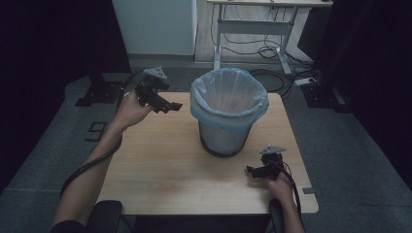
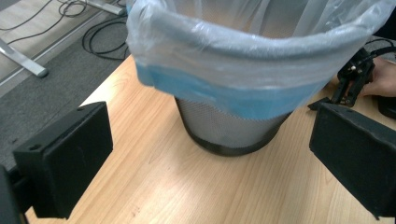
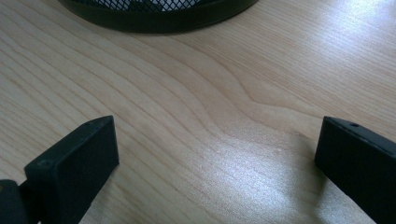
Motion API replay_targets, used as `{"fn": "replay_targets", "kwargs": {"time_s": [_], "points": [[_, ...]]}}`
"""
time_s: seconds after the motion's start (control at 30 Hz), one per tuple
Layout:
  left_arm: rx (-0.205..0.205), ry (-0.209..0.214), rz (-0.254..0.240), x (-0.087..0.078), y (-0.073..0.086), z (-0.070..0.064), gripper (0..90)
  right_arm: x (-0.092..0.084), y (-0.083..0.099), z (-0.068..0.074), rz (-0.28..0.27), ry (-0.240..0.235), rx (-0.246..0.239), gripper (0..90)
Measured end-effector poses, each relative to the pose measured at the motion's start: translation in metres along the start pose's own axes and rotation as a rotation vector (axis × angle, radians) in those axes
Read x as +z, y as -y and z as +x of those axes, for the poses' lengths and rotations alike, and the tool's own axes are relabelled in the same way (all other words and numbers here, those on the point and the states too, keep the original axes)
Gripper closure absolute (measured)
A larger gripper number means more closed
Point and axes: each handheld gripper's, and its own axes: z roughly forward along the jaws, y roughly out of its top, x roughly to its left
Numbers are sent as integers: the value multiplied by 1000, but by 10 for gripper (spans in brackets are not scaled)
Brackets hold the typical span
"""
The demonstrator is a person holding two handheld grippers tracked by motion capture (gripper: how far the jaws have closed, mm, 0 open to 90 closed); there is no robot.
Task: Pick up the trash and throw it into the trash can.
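A black wire-mesh waste bin (image 1: 226,138) lined with a pale, translucent plastic bag (image 1: 228,99) stands upright toward the far middle of the light wooden table (image 1: 165,170); the bag's edge is folded down over the rim, showing a blue band (image 2: 224,95) all round; as far as the high view shows, the bin holds nothing. The left gripper (image 1: 167,104) hangs above the table's far left corner, aimed at the bag's rim, jaws spread wide and gripping nothing, near the bin but apart from it. The right gripper (image 1: 255,171) sits low by the near right edge, just off the bin's base (image 3: 159,14), jaws likewise wide apart and empty over bare wood. By my judgement the work on the liner is either barely begun or already finished; the bag looks seated; nothing is in hand, so any pulling, tying or lifting of it remains to do.
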Motion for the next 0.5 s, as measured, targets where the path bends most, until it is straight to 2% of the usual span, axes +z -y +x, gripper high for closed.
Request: {"fn": "replay_targets", "kwargs": {"time_s": [0.5], "points": [[-37,-15,-32,-14,41,3,0,0,0,0,0,0,0,0]]}}
